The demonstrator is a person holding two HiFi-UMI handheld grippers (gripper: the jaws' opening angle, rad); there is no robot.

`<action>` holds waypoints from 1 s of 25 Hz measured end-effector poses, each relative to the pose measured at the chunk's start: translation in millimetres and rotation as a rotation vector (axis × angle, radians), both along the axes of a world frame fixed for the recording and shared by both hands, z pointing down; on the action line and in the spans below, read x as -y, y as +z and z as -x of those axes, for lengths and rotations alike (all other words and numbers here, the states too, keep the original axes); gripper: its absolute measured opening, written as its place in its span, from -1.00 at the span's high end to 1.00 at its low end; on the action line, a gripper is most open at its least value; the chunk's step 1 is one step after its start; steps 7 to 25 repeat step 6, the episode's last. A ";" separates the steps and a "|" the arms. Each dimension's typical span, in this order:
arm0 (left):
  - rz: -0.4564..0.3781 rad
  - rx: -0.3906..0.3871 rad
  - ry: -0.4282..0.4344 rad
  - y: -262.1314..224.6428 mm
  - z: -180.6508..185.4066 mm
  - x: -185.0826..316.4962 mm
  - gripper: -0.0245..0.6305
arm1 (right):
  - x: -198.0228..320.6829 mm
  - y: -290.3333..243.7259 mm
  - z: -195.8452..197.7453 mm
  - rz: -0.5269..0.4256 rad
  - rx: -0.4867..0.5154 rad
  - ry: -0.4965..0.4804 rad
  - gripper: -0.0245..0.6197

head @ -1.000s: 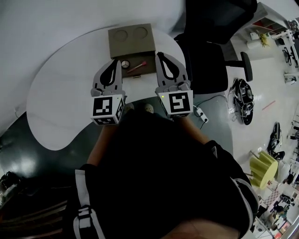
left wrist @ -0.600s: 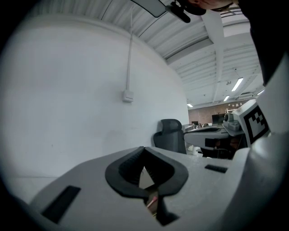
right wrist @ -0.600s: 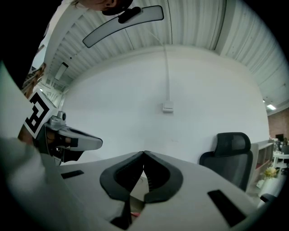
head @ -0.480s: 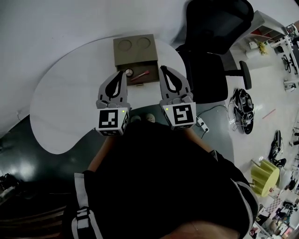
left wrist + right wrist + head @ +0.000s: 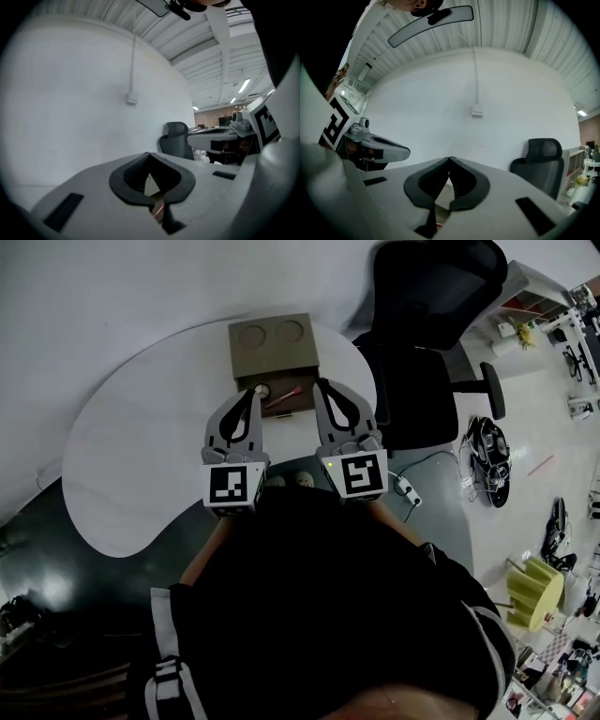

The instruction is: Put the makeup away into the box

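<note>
Our left gripper point(image 5: 253, 397) and right gripper point(image 5: 321, 388) hover at the near edge of the brown square box point(image 5: 272, 357), fingers pressed together, holding nothing. In its open tray lie a small round compact point(image 5: 262, 390) and a slim pink stick point(image 5: 287, 392). Both look light, rigid and probably slippery, so we'd pinch the stick mid-shaft.

In the head view the left gripper point(image 5: 251, 395) and right gripper point(image 5: 321, 386) cover both ends of the open tray point(image 5: 281, 409) of the box point(image 5: 272, 338). The round item point(image 5: 262, 390) and pink stick point(image 5: 286, 394) inside are too small to identify. The person's torso point(image 5: 328, 596) hides the near edge of the desk point(image 5: 141, 456).
</note>
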State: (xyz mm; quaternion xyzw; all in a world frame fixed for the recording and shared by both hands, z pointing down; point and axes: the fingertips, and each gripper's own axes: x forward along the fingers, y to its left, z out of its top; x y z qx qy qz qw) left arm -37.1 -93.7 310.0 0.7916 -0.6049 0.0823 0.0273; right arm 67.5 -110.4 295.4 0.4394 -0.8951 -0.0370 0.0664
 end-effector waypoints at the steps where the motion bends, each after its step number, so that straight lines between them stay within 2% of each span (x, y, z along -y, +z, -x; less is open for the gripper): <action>1: -0.003 -0.001 -0.001 -0.3 0.1 -0.2 0.90 | -0.2 0.4 1.2 -0.001 -0.002 -0.004 0.86; 25: -0.011 -0.004 -0.010 0.4 2.2 -3.0 0.90 | -3.2 1.4 4.0 -0.015 0.007 -0.012 0.86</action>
